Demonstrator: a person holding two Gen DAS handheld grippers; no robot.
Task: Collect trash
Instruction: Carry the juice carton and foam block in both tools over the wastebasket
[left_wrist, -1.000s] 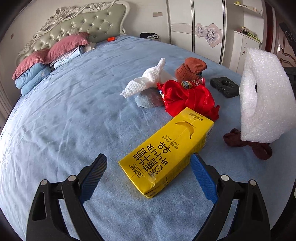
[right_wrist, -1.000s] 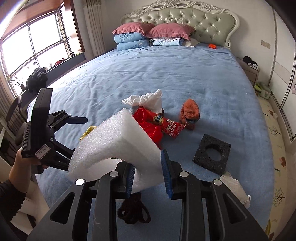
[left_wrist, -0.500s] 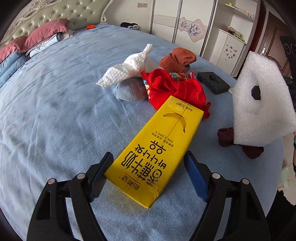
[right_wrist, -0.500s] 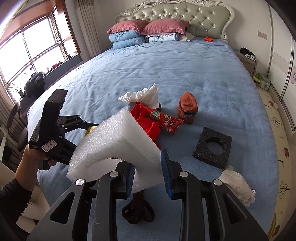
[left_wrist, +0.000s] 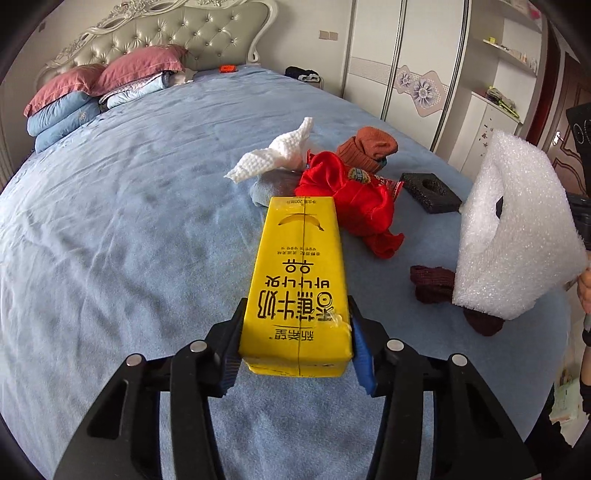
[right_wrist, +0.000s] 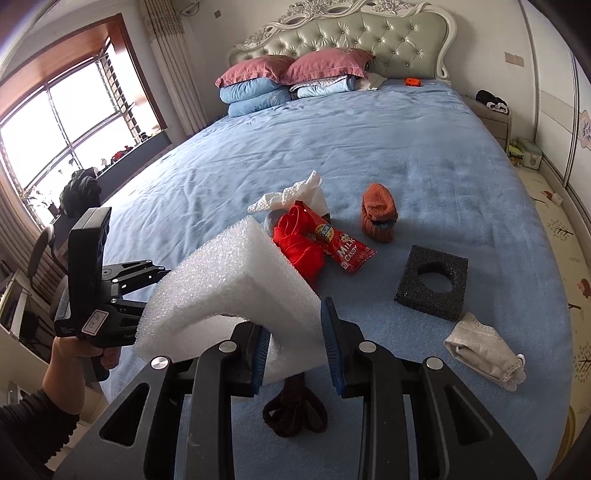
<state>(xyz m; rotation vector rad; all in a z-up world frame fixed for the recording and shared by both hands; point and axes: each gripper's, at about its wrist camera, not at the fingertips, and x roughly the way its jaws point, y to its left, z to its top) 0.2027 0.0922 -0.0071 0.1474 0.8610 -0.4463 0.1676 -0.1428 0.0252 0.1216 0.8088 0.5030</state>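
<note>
My left gripper (left_wrist: 295, 345) is shut on the near end of a yellow milk carton (left_wrist: 297, 280), which points away over the blue bed. My right gripper (right_wrist: 295, 339) is shut on a white foam corner piece (right_wrist: 236, 291), held above the bed; it also shows at the right of the left wrist view (left_wrist: 517, 232). On the bed lie a white paper towel (right_wrist: 295, 194), a red candy wrapper (right_wrist: 343, 249), a black foam block (right_wrist: 432, 284) and a white face mask (right_wrist: 484, 350).
A red cloth (left_wrist: 351, 195), an orange sock (right_wrist: 378, 212), a dark brown sock (right_wrist: 295, 410) and a grey sock (left_wrist: 266, 188) lie among the trash. Pillows (right_wrist: 291, 77) are stacked at the headboard. Wardrobes (left_wrist: 406, 70) stand beyond the bed's far side.
My left gripper moved in around the yellow carton's near end and closed on it. My right gripper kept hold of the white foam.
</note>
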